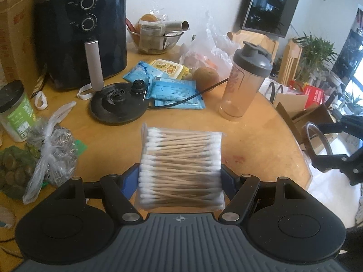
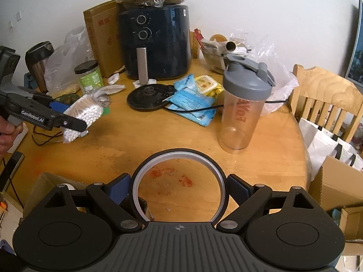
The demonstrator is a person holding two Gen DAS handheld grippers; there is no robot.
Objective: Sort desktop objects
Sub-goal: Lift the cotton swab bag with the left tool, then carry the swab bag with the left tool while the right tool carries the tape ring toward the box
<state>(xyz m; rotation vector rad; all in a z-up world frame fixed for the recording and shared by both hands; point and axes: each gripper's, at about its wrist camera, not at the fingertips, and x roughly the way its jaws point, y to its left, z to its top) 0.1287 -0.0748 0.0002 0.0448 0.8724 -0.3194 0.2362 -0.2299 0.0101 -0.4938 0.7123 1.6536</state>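
Round and wooden, the surface (image 2: 140,140) carries a crowd of clutter against a white wall: a dark air fryer (image 1: 81,36), a black kettle base (image 1: 118,105), blue wipe packets (image 1: 174,90), a clear shaker bottle (image 2: 244,104) with a grey lid, and a green-labelled jar (image 1: 15,111) near tied plastic bags (image 1: 50,151).

The left tongs (image 1: 180,179) clamp a clear bag of cotton swabs (image 1: 181,165) by its two short ends, the blue pads pressing on the white tips, and the bag is lifted off the wood at the near-left side of the surface. A hand (image 2: 6,133) grips that tool's handle.

The right tongs (image 2: 179,189) stand wide around a ring (image 2: 221,181) with a dark outer band and a clear inner one, held at its sides above a reddish stain (image 2: 172,176) near the surface's front edge.
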